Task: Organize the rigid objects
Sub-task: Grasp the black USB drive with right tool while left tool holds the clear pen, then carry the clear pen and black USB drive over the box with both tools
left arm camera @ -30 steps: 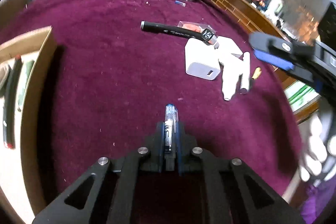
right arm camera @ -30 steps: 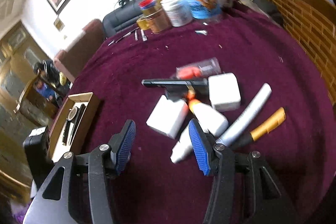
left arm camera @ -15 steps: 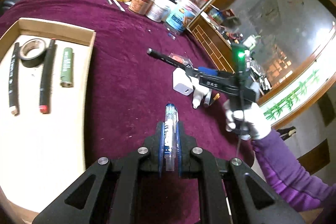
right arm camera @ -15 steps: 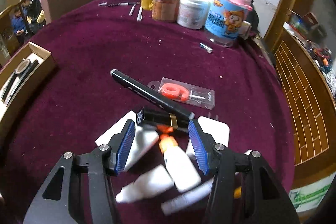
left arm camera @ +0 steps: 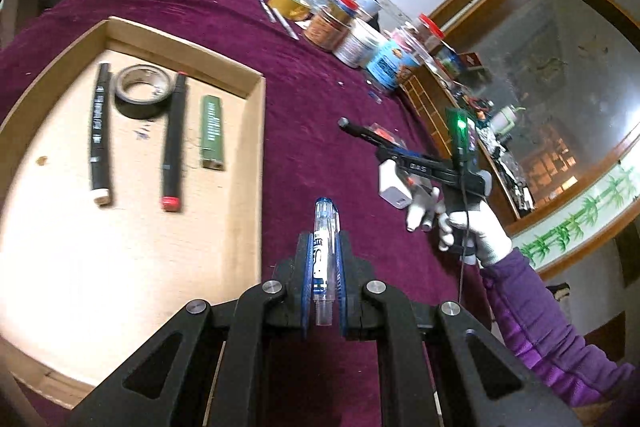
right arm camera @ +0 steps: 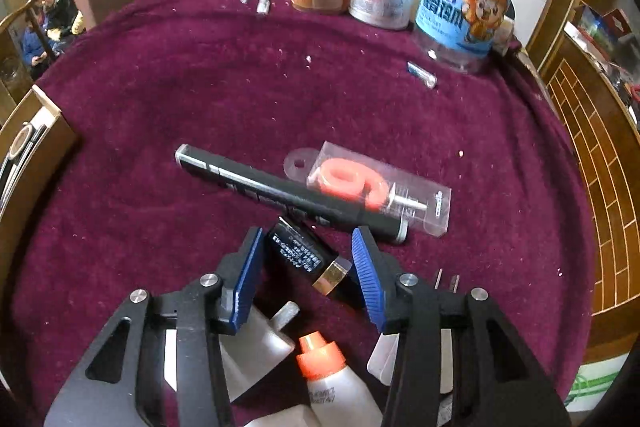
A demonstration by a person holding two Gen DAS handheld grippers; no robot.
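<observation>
right gripper point(right arm camera: 308, 263), jaws just closing but not yet pressing, straddles a small black gold-banded tube point(right arm camera: 310, 261) lying on the maroon cloth point(right arm camera: 200, 99) beside a black marker point(right arm camera: 280, 193). it looks light, stiff and slippery; grip mid-body. left gripper point(left arm camera: 323, 259) is clamped on a clear blue pen point(left arm camera: 323, 247) near the cardboard tray point(left arm camera: 256, 131).

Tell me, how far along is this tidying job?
Partly done. The cardboard tray already holds two markers, a tape roll and a green lighter. The left tool grips a clear blue pen near the tray. The right tool has just been closing around a small black tube. A black marker, glue bottle and chargers remain on the cloth.
</observation>
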